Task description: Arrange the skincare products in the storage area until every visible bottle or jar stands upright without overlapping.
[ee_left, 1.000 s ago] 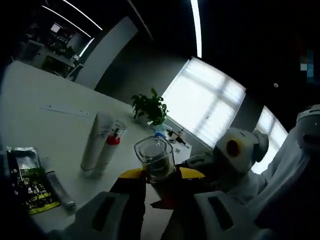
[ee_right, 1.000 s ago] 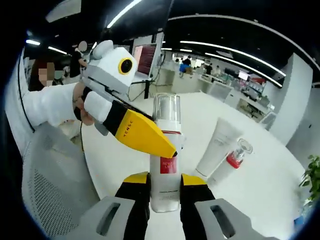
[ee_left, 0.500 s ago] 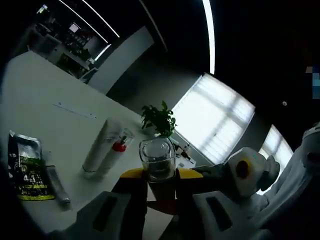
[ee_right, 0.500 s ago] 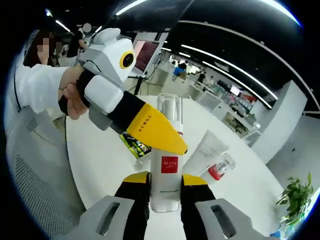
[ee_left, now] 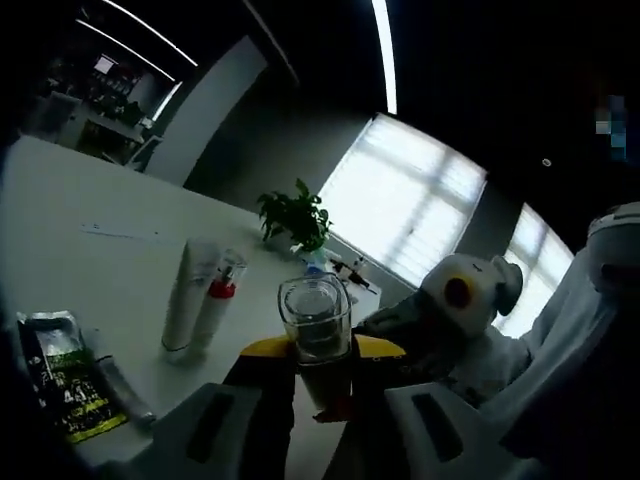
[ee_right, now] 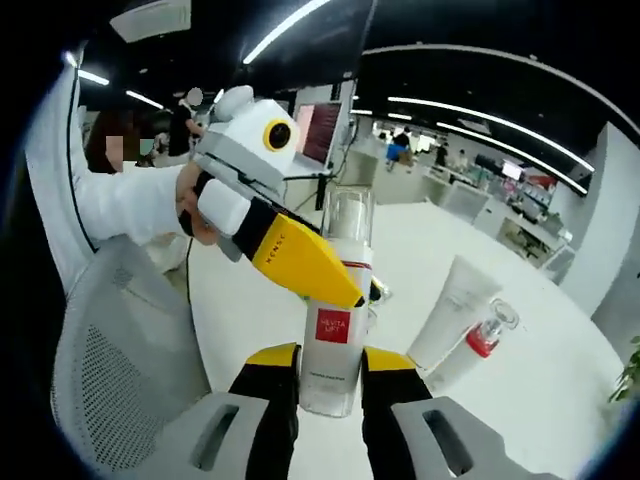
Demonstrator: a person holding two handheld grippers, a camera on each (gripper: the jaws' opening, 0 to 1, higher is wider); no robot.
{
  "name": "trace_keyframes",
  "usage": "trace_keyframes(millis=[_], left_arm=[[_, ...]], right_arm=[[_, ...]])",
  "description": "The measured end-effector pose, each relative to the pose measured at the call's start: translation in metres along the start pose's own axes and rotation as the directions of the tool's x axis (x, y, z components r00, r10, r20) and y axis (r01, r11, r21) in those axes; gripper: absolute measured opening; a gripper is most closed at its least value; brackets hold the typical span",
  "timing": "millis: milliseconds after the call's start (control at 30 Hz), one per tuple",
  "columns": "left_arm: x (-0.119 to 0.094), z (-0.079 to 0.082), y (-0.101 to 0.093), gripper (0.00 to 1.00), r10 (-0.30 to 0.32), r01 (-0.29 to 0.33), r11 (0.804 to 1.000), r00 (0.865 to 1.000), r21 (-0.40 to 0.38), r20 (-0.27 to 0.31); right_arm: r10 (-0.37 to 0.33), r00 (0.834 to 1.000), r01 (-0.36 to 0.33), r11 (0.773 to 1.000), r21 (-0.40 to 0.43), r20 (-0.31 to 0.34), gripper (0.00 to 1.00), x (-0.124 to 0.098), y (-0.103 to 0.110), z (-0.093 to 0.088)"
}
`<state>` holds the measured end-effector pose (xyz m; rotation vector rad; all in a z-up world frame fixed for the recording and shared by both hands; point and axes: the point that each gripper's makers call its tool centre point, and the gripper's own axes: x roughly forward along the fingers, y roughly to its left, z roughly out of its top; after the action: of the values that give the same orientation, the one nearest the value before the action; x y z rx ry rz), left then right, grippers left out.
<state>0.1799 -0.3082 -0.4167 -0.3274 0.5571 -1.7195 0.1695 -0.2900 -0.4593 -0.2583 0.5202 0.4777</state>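
Jaws of both grippers, left [ee_left: 322, 352] and right [ee_right: 328, 362], clamped one bottle [ee_right: 335, 330], seemingly rigid, slick, top-heavy, beside the tube [ee_right: 452, 310].

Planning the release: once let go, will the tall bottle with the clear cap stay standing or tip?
The bottle looks tall and narrow, so probably tippy. Its smooth white body may slip. The clear cap could pop off under the left tool.

— What carries everything?
— A broad white table [ee_left: 90, 250].
— And on it?
— A white tube [ee_left: 184, 298] standing cap-down, touching a clear red-collared bottle [ee_left: 217, 300]; near them a flat green-and-black sachet [ee_left: 62, 375] beside a slim grey tube [ee_left: 118, 388]. A potted green plant [ee_left: 293, 214] sits farther back.
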Motion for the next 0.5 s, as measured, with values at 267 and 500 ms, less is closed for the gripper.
trace_keyframes(millis=[267,500], left_arm=[[-0.003,-0.012,-0.022,0.15,-0.107,0.129,0.979,0.985,0.16,-0.138],[-0.003,-0.019,-0.041,0.15,-0.185,0.227,0.948,0.964,0.224,-0.192]], right_arm=[[0.202,0.979,-0.202,0.979,0.024,0.024,0.17,-0.007,0.017,-0.008],[0.38,0.921,-0.385,0.92,0.069,0.081,0.17,-0.015,0.035,-0.011]])
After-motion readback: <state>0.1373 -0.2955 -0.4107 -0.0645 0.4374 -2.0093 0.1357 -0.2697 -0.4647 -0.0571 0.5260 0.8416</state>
